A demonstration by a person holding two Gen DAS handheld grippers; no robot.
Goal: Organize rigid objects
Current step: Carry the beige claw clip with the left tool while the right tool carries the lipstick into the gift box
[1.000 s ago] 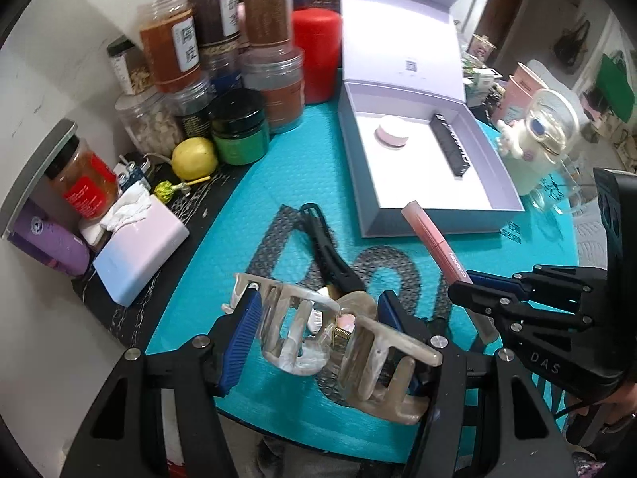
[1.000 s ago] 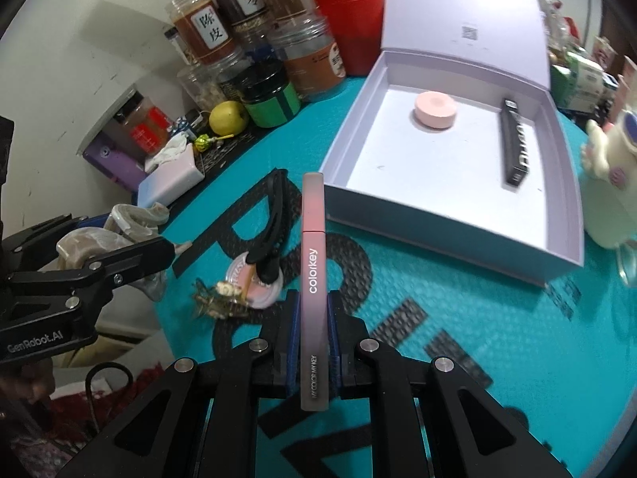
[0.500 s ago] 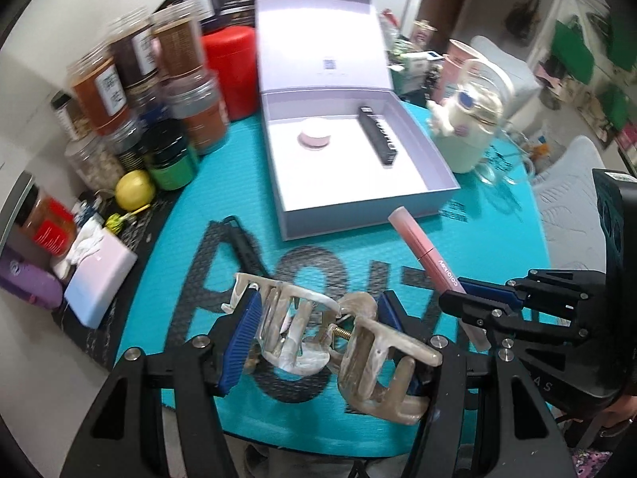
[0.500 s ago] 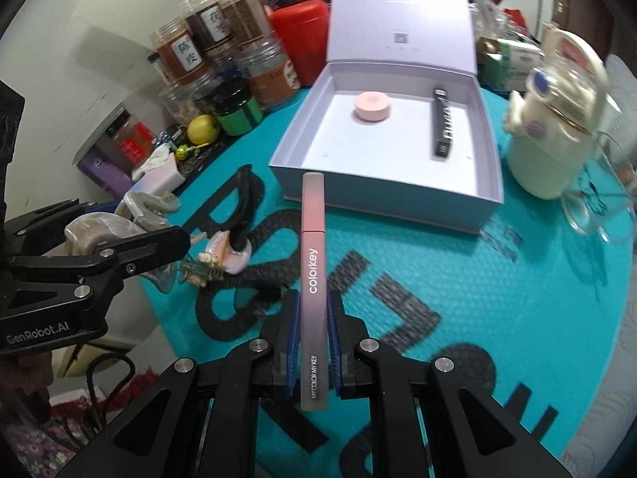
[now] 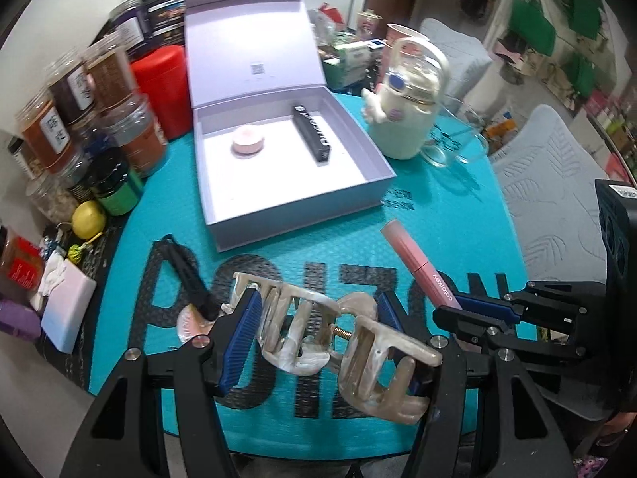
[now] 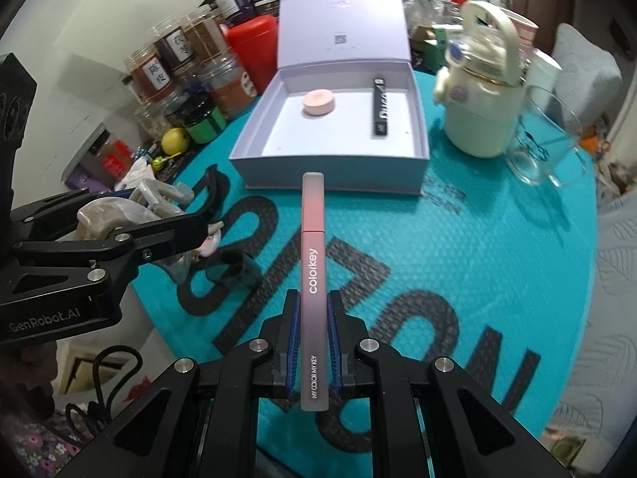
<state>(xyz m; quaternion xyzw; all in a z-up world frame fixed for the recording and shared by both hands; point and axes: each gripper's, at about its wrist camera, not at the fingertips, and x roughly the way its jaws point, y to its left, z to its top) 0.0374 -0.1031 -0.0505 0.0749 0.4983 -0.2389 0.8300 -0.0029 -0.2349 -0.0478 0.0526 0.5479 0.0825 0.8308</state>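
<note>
My left gripper (image 5: 318, 334) is shut on a beige marbled hair claw clip (image 5: 338, 338), held above the teal mat. My right gripper (image 6: 312, 338) is shut on a pink lip gloss tube (image 6: 313, 263) that points toward the open lilac box (image 6: 326, 181). That box (image 5: 302, 215) holds a round pink compact (image 5: 247, 141) and a black stick (image 5: 312, 135). In the left wrist view the right gripper (image 5: 477, 310) shows at the right with the tube (image 5: 418, 263). In the right wrist view the left gripper (image 6: 167, 235) shows at the left with the clip (image 6: 115, 211).
A black hair clip (image 5: 187, 275) and a small pink dish (image 5: 191, 322) lie on the teal mat (image 5: 438, 207). Several jars (image 5: 119, 119) and a red canister (image 5: 163, 87) stand at the left. A cream bottle (image 5: 406, 119) and a glass mug (image 6: 545, 139) stand right of the box.
Both grippers have drawn back and turned, keeping their grips. The box now sits farther off and more central in both views, and more of the mat's right side shows.
</note>
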